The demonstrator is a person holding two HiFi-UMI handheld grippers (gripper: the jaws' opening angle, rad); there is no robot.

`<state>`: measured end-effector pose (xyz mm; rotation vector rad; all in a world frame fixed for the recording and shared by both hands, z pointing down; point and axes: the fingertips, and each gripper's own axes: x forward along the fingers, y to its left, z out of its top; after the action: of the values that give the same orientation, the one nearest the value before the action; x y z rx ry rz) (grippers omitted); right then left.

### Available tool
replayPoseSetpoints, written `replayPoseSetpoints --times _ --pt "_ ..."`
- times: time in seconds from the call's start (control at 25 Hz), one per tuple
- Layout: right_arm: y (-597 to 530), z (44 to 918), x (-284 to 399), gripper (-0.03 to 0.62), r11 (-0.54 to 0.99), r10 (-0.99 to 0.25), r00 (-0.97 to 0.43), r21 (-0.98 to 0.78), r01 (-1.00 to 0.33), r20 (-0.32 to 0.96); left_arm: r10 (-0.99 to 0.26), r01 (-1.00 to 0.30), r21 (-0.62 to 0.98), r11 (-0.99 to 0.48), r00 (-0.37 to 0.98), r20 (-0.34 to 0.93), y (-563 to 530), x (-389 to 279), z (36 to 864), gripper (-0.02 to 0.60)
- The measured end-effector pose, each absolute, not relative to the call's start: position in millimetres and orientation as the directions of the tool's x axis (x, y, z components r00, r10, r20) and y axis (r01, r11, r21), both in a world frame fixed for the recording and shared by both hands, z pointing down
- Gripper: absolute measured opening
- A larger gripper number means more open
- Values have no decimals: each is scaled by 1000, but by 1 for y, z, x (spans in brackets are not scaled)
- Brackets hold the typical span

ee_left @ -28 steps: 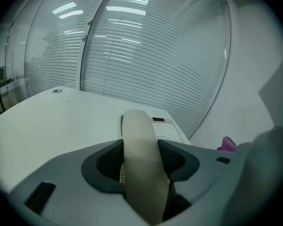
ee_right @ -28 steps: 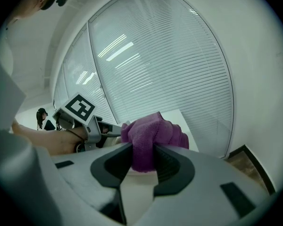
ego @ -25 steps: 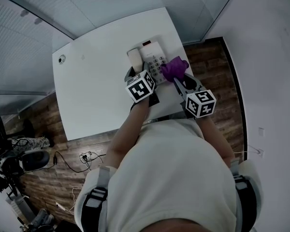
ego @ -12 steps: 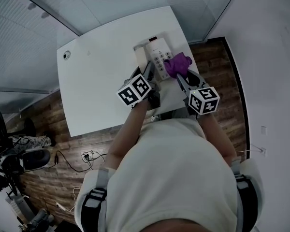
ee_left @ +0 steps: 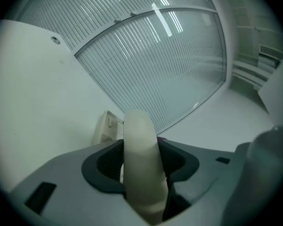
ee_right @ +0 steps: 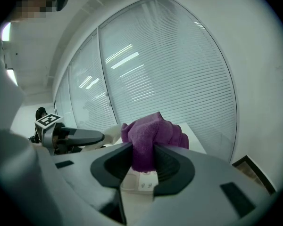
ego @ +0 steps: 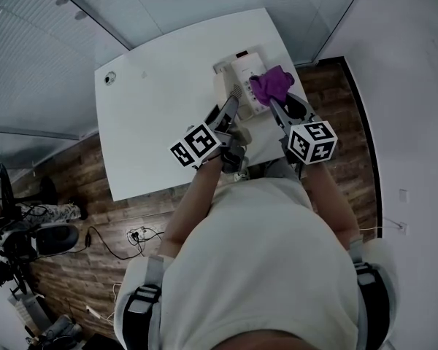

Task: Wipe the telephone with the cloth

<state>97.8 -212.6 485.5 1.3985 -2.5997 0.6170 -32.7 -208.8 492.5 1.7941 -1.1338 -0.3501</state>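
Left gripper: we see its jaws clamped on the cream handset, which stands upright between them at lower centre of the frame.
Right gripper: jaws clenched on the purple cloth, bunched above them, right over the keypad.
Telephone: we find it upper centre in the head view, near the table's far right corner.
Table: white, otherwise almost bare.
Room: wooden floor at left; glass walls with blinds beyond.
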Motion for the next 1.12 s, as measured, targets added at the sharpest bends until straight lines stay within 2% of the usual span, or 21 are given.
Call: replayPoseSetpoints --times 0.32,0.52,0.8,1.12 --pt "-204 464 78 135 520 -767 -591 -298 -800 249 -776 -364 893 -264 631 28 -177 -33 467 230" --pt "-205 448 62 135 543 -762 -609 -297 -786 219 -740 -144 942 -303 658 -137 -161 -31 451 229" --pt "-202 421 32 135 594 -738 -654 -300 -746 165 -710 -21 931 -364 654 -262 -158 -45 435 227" --pt "-201 412 10 135 632 -708 -690 -298 -715 153 -708 21 929 -368 642 -295 -166 -55 432 227"
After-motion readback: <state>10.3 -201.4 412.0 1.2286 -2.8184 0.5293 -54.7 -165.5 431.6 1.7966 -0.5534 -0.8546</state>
